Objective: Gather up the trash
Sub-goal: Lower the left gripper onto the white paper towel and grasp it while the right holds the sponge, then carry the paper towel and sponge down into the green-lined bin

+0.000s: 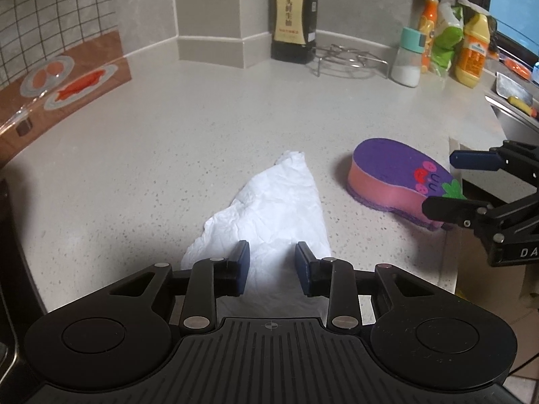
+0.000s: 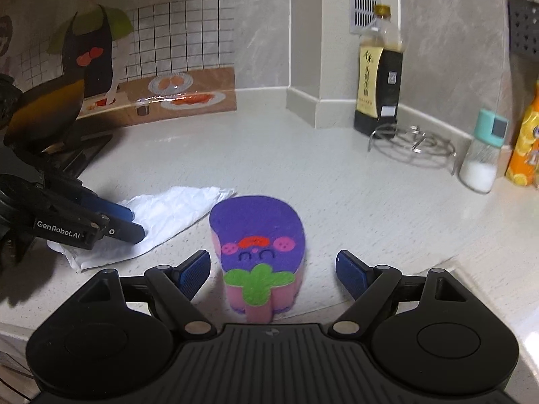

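Observation:
A crumpled white paper tissue point(image 1: 269, 208) lies flat on the pale speckled counter point(image 1: 168, 155). My left gripper point(image 1: 272, 267) is open, its two fingers over the tissue's near end, one on each side. It also shows in the right wrist view point(image 2: 133, 224), its fingers resting low on the tissue point(image 2: 168, 215). A purple and pink eggplant-shaped sponge point(image 2: 259, 252) lies to the right of the tissue. My right gripper point(image 2: 272, 274) is open wide with the sponge's near end between its fingers, not gripped. In the left wrist view the right gripper point(image 1: 451, 185) sits at the sponge point(image 1: 394, 175).
A dark soy sauce bottle point(image 1: 294, 17), a wire trivet point(image 1: 347, 60), a salt shaker point(image 1: 409, 57) and orange and yellow bottles point(image 1: 471, 50) stand along the back wall. A sink point(image 1: 515, 107) is at the far right. A stove edge point(image 2: 77, 155) lies left.

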Available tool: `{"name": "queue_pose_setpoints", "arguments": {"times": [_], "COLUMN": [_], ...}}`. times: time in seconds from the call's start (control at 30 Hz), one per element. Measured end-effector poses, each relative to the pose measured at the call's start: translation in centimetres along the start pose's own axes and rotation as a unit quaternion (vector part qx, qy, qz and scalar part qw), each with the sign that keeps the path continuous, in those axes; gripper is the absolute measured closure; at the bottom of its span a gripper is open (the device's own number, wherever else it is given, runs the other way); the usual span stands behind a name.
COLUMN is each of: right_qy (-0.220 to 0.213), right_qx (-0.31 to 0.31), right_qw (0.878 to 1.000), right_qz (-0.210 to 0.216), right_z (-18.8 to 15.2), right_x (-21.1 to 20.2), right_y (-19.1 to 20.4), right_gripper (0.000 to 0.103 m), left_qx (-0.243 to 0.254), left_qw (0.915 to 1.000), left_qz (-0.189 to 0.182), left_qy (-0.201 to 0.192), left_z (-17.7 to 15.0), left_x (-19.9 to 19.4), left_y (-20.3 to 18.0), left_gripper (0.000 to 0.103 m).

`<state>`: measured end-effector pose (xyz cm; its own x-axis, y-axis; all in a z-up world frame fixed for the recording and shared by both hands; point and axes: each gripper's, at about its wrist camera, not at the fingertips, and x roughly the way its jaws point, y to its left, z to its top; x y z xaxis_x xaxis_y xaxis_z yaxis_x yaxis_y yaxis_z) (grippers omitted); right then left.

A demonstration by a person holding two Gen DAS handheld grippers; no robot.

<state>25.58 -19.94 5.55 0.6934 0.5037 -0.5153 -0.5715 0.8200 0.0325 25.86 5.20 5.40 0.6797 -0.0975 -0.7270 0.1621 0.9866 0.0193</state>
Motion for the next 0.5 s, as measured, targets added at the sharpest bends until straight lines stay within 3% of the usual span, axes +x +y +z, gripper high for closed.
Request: {"name": "queue_pose_setpoints", "arguments": {"times": [0.07, 0.13, 0.27, 0.5], "right_qy": [-0.003, -0.005, -0.017, -0.02], "right_qx": [-0.003, -0.005, -0.016, -0.032], "right_qw": [1.0, 1.0, 1.0, 0.999], "right_qz": [-0.002, -0.002, -0.003, 0.005], "right_z": [0.2, 0.4, 0.5, 0.4], "right_x": [-0.1, 0.0, -0.1, -0.5], "right_y": [0.1, 0.1, 0.7, 1.2], "right_gripper": [0.02, 0.02, 0.02, 0.02], "left_qx": [0.005, 0.014, 0.081, 0.073], "left_qw": [1.0, 0.9998, 0.9959, 0.9937], "left_qz": [0.002, -0.01, 0.0, -0.004], "left_qy": [-0.001, -0.003, -0.039, -0.084], "left_z": [0.0, -0.2, -2.1, -3.7], "left_x": [-0.1, -0.2, -1.7, -5.5], "left_y": [-0.2, -0.7, -2.7, -2.7], "left_gripper": [0.075, 0.093, 0.094, 0.094]}}
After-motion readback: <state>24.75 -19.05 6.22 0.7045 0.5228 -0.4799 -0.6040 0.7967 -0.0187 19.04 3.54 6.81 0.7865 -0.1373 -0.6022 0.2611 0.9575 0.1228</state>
